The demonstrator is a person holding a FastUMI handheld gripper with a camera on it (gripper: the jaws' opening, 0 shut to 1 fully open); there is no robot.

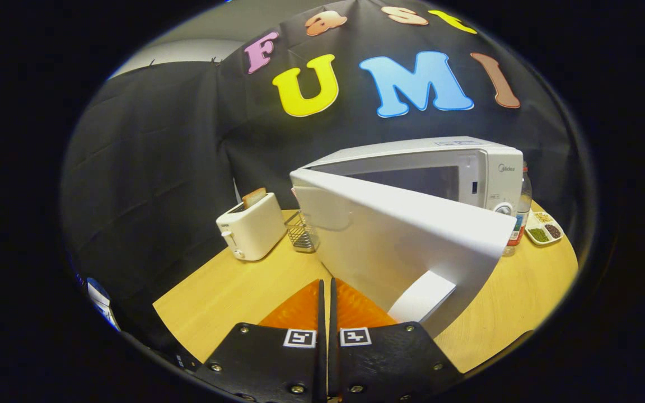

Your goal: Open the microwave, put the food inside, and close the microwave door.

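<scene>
Your gripper (326, 288) sits low over the worktop (233, 291) with its fingers (300, 308) pressed together, only a thin slit between them and nothing pinched. Just ahead of the fingers and slightly to their right stands the microwave door (401, 240), swung wide open toward you so its white inner face slants across your view; its handle (422, 296) juts out near the right finger, close to it but apart. Beyond the door sits the microwave (440, 168), a white box with a dark cavity and a control panel with a knob at its right end. A white toaster (251, 226) with a slice of bread and a small wire basket (302, 232) stand to its left; a bottle (520, 215) and a divided tray (545, 228) stand to its right.
</scene>
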